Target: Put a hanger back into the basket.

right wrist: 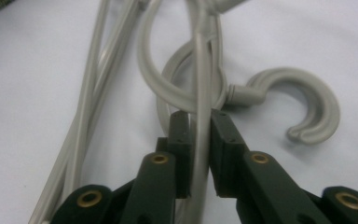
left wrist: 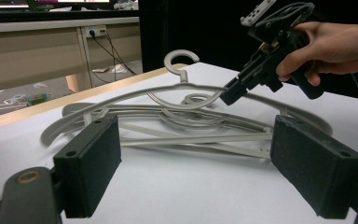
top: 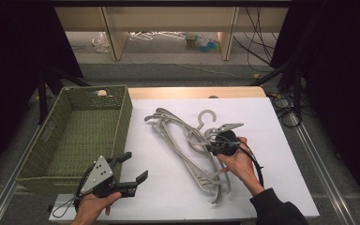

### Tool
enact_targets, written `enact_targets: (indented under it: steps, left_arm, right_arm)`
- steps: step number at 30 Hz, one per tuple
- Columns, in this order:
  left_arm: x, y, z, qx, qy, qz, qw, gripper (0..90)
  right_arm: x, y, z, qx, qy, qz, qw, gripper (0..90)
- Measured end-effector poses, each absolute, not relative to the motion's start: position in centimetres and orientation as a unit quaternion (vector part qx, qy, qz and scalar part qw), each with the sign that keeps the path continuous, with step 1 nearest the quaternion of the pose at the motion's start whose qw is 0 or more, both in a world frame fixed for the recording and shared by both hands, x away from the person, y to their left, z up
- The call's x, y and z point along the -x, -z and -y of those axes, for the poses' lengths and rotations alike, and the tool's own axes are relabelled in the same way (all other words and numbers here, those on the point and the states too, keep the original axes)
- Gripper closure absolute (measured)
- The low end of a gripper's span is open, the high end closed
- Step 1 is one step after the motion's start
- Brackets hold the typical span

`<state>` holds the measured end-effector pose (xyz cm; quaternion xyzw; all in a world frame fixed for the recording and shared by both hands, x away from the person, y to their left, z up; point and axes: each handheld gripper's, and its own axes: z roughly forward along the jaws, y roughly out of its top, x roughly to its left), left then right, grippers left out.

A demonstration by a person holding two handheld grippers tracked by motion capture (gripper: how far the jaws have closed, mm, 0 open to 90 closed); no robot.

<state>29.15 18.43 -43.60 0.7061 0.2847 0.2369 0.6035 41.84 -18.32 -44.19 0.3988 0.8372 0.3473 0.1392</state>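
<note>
Fingers [right wrist: 182,140] of the right gripper [top: 214,148] are clamped on a thin grey bar of one hanger [right wrist: 200,93], the bar running straight up between the two black pads, as its own camera shows at close range. That hanger belongs to the pile of grey hangers [top: 187,140] lying tangled on the white surface [top: 272,122], just to the right of the green woven basket [top: 70,136], which serves here as the landmark. Judged from the closed grip, the step in hand is the pick of a single hanger out of the tangle, and the lift has not yet begun. Over by the near right corner of the basket, the left gripper [top: 136,168] hovers with its fingers [left wrist: 88,163] wide apart and nothing between them, pointed at the pile. The next move calls for a slow, careful raise, since the hooks [right wrist: 307,107] of neighbouring hangers loop around the held bar and may drag along. The idle gripper looks well placed to pin or tease the others free before the hanger travels toward the basket.
</note>
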Motion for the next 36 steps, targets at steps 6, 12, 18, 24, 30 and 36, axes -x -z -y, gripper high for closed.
enact_targets:
  steps: [6,12,18,24,30,36]
  left_arm:
    - [-29.2,43.5,-18.5,-0.706,-0.238,-0.283,0.604,16.1]
    - [-29.1,43.5,-18.5,-0.705,-0.237,-0.286,0.605,16.2]
    - [-29.1,43.5,-18.6,-0.705,-0.238,-0.287,0.604,16.2]
    - [-29.1,43.5,-18.5,-0.710,-0.237,-0.285,0.599,16.2]
    - [-29.1,43.8,-17.7,-0.716,-0.209,-0.282,0.604,15.9]
    - [-28.7,43.5,-16.7,-0.728,-0.201,-0.276,0.594,15.6]
  right_arm:
    - [-41.3,43.2,18.2,-0.385,-0.343,-0.845,0.141,82.3]
    - [-40.8,41.9,18.6,-0.353,-0.341,-0.859,0.145,82.4]
    - [-39.4,40.6,19.7,-0.310,-0.360,-0.868,0.147,82.5]
    - [-37.9,40.1,20.1,-0.274,-0.367,-0.874,0.164,82.5]
    - [-36.5,40.0,20.3,-0.243,-0.361,-0.886,0.162,82.5]
    - [-35.5,40.1,20.4,-0.224,-0.359,-0.892,0.157,82.5]
